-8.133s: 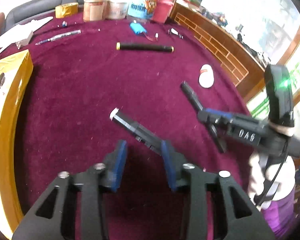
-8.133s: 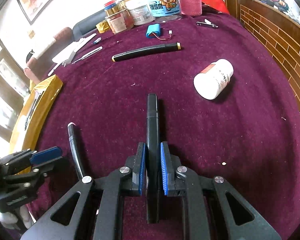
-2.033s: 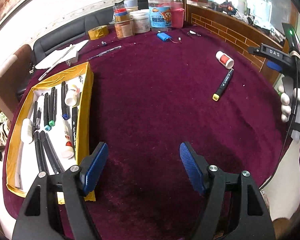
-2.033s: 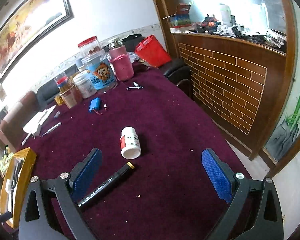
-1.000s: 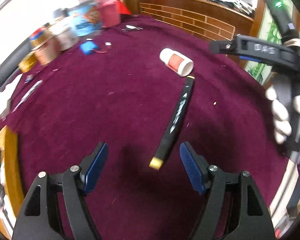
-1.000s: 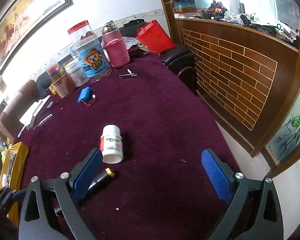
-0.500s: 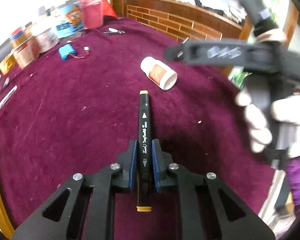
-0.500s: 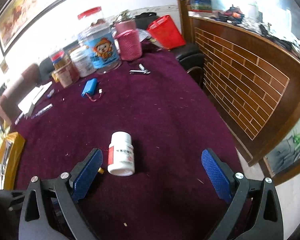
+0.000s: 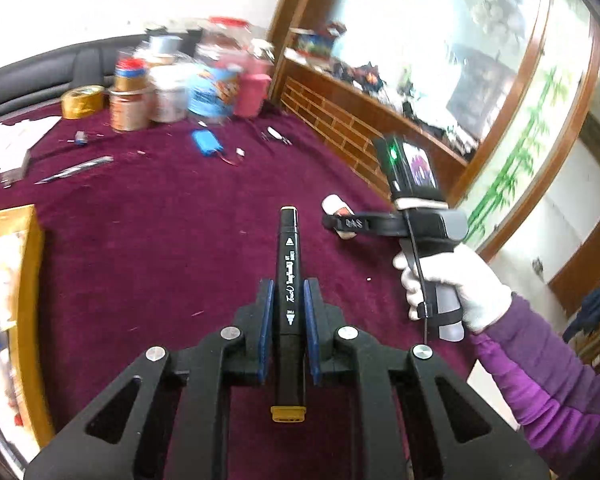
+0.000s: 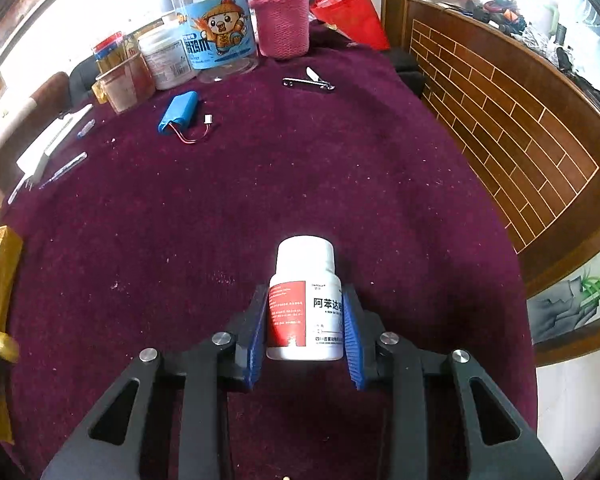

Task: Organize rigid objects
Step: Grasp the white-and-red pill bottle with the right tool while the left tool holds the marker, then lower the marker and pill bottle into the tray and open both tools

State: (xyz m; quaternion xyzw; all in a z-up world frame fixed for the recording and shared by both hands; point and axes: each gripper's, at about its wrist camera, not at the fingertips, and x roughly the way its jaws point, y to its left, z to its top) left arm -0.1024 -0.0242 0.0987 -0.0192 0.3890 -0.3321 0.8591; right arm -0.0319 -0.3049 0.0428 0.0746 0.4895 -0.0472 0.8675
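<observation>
My left gripper [image 9: 289, 285] is shut on a black marker [image 9: 288, 264] with yellow end caps, held above the maroon cloth and pointing away from me. A white pill bottle [image 10: 306, 312] with a red label lies on the cloth between the blue pads of my right gripper [image 10: 306, 292]. Its jaws are closing and both pads touch the bottle's sides. In the left wrist view the right gripper [image 9: 340, 223] is side-on over the bottle [image 9: 336, 206], held by a white-gloved hand [image 9: 452, 284]. The yellow-rimmed tray [image 9: 28, 280] is at the left.
Jars and tubs [image 10: 216, 40] and a pink knit-covered bottle [image 10: 284, 28] stand at the back. A blue battery pack [image 10: 178, 114], a nail clipper [image 10: 308, 80] and a pen [image 10: 64, 170] lie on the cloth. A brick-patterned wooden counter [image 10: 500, 120] runs along the right.
The left gripper has lifted the marker off the cloth and swung left, bringing the tray into view. The right gripper has come down over the pill bottle and its wide-open jaws have closed onto it.
</observation>
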